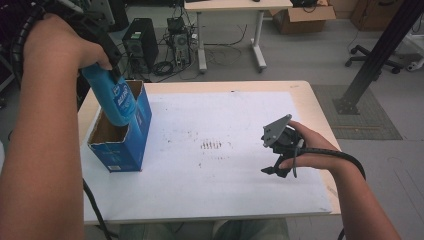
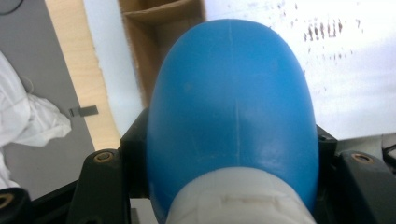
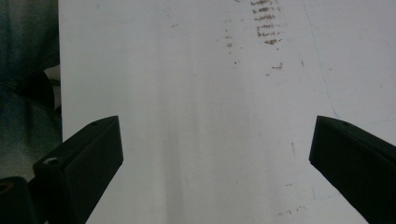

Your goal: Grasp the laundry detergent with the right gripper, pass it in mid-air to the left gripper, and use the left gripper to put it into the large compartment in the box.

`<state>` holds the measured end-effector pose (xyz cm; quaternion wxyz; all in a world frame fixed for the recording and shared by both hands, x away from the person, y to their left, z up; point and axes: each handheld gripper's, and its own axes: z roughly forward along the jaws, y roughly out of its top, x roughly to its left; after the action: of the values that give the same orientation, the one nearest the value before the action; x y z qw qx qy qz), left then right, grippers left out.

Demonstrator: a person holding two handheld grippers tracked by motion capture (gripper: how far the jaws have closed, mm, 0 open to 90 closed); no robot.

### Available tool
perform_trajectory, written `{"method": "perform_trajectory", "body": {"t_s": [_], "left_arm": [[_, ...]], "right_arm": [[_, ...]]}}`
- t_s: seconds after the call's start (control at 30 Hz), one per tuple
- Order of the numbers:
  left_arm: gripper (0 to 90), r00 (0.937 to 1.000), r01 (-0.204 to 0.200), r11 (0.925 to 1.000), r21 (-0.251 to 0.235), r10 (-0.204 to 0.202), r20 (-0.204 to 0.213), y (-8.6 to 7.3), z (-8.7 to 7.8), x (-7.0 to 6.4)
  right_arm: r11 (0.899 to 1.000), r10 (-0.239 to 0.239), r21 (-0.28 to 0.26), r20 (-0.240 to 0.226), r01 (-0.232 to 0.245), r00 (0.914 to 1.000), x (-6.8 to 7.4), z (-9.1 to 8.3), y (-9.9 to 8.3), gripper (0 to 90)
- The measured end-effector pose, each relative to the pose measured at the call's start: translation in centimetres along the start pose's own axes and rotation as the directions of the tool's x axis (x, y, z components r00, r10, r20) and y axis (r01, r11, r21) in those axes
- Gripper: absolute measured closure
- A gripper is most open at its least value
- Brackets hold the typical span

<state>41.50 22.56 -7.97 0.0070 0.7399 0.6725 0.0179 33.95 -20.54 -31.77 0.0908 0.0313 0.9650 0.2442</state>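
Note:
A blue plastic bottle [image 1: 114, 98] with a white cap end hangs bottom-first over the open top of a blue cardboard box [image 1: 122, 145] at the table's left. My left gripper [image 1: 114, 65] is shut on the bottle near its cap. In the left gripper view the bottle [image 2: 231, 116] bulges between the black jaws, with the box's brown inside [image 2: 159, 28] beyond it. My right gripper [image 1: 276, 169] rests low over the white sheet [image 1: 225, 150] at the right, open. In the right gripper view its jaws stand wide apart over the bare sheet [image 3: 210, 116].
Brown smudge marks [image 1: 211, 145] dot the middle of the white sheet. The wooden table edge [image 1: 320, 115] runs along the right. Beyond the table are a computer tower [image 1: 140, 42], cables, another desk [image 1: 235, 6] and a black post [image 1: 375, 55].

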Motion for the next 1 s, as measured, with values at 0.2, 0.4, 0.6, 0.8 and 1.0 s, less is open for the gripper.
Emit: {"method": "perform_trajectory", "body": {"t_s": [0.2,0.4,0.6,0.8,1.0], "left_arm": [[38.8,0.9989,0.048,0.9988,0.008,-0.048,-0.003,0.3,0.6,1.6],[38.8,0.9974,0.072,0.9973,0.014,-0.072,-0.002,0.5,1.6,2.7],[38.8,0.996,0.089,0.9959,0.016,-0.089,0.001,0.6,2.5,3.7],[38.8,0.9952,0.096,0.995,0.025,-0.097,0.015,0.5,3.8,4.6],[38.8,0.9955,0.094,0.9951,0.033,-0.094,0.009,0.7,5.4,4.7]], "right_arm": [[1.0,0.005,0.01,-0.008,-0.005,1.0,-0.2,0.3,-0.3,2.9],[1.0,0.009,0.014,-0.011,-0.009,0.9999,-0.4,0.6,-0.4,2.9],[1.0,0.01,0.011,-0.01,-0.01,0.9999,-0.4,0.6,-0.2,2.9],[1.0,0.009,0.003,-0.009,-0.009,0.9999,-0.4,0.7,0.0,2.9],[1.0,0.01,0.003,-0.009,-0.01,0.9999,-0.4,0.8,0.0,2.9]]}}
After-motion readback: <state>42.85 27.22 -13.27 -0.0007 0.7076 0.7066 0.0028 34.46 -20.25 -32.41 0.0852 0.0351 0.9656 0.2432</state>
